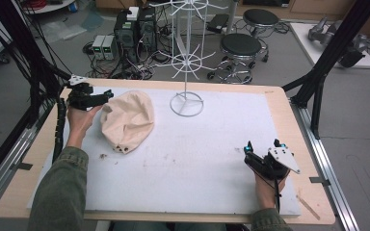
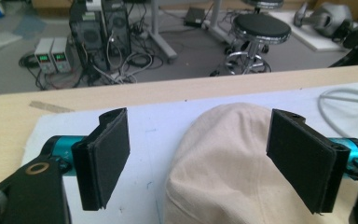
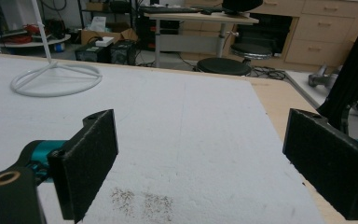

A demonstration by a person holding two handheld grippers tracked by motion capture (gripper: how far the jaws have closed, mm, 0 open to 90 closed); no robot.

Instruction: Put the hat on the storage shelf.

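A white wire rack (image 1: 187,57) stands on the table (image 1: 279,103); stools (image 1: 241,48) and perhaps power supplies (image 1: 103,46) sit behind.

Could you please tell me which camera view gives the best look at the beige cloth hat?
The high view: the whole hat lies on the white mat, beside the open left gripper. The left gripper view shows part of its crown between the jaws, cut off at the frame's bottom.

Cap (image 1: 126,120) lies left of the stand (image 1: 187,103) (both on the mat (image 1: 212,159)).
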